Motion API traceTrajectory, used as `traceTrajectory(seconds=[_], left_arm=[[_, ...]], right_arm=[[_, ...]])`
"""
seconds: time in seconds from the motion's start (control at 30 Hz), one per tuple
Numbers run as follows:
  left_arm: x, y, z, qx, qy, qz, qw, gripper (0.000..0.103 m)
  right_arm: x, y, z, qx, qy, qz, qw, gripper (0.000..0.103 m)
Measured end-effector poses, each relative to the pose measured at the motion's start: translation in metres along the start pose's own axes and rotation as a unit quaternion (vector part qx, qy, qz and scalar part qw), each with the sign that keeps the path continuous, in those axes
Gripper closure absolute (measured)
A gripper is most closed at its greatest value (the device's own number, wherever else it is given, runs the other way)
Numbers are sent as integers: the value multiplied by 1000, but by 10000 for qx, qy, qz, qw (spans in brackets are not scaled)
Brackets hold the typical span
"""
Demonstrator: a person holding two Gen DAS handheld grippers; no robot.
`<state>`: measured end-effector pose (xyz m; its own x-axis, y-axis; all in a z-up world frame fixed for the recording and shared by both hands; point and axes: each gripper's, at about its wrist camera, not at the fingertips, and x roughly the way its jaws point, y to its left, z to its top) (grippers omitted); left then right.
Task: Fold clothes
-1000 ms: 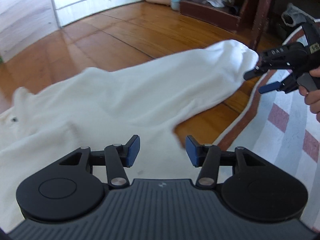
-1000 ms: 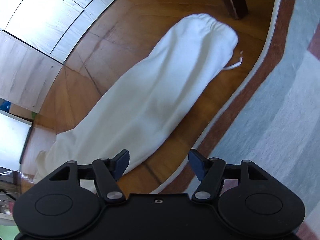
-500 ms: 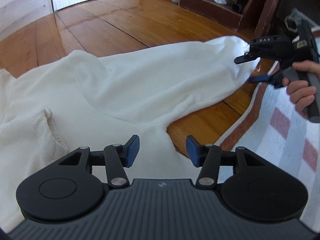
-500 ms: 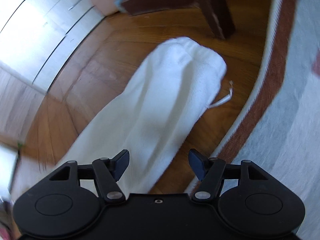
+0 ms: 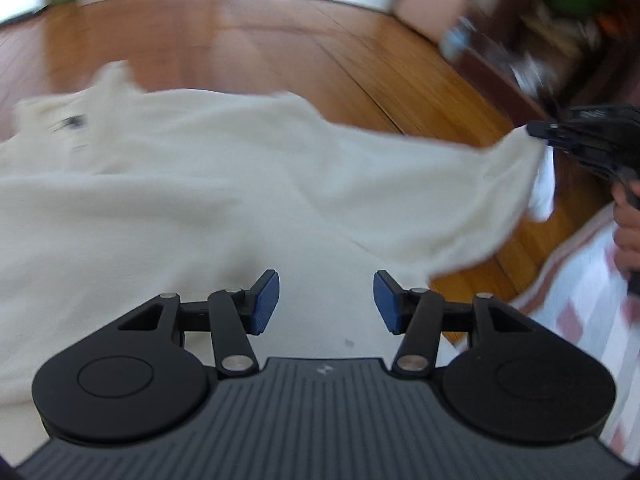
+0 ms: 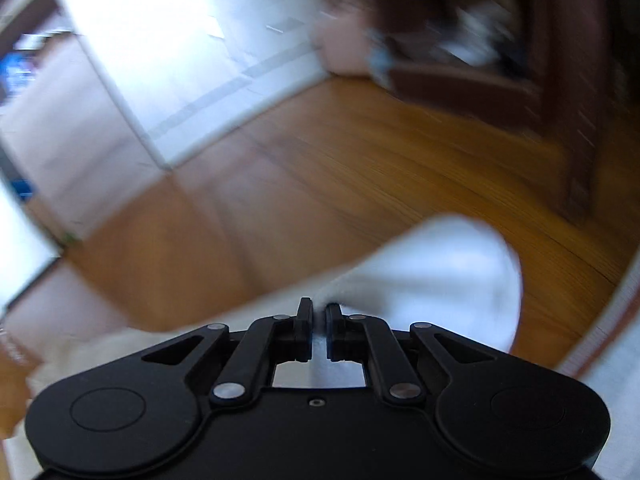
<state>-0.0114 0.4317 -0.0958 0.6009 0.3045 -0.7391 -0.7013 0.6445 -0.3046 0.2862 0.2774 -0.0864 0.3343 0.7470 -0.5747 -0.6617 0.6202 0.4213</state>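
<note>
On the wooden floor (image 5: 280, 52), right gripper (image 6: 318, 314) fingers close on the white garment's (image 5: 240, 184) end (lifting for folding); left gripper (image 5: 326, 300) fingers half-open, empty.

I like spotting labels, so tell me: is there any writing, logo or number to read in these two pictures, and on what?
Nothing reads clearly.
Small pale logo mark on the left tool body: a symbol, no letters.
Pale lettering on top of the right tool, which is closing on the white garment: blurred, unreadable.
Dark mark on the garment near its far left: blurred, unreadable.
Right wrist view: no text.
</note>
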Motion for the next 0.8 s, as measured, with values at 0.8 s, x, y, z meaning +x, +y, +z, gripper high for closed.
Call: traceTrajectory(seconds=[0.8], left_arm=[[-44, 93, -3, -855, -554, 983, 9899, 31]], right_arm=[[-2, 163, -91, -2094, 1527, 1734, 9501, 55]])
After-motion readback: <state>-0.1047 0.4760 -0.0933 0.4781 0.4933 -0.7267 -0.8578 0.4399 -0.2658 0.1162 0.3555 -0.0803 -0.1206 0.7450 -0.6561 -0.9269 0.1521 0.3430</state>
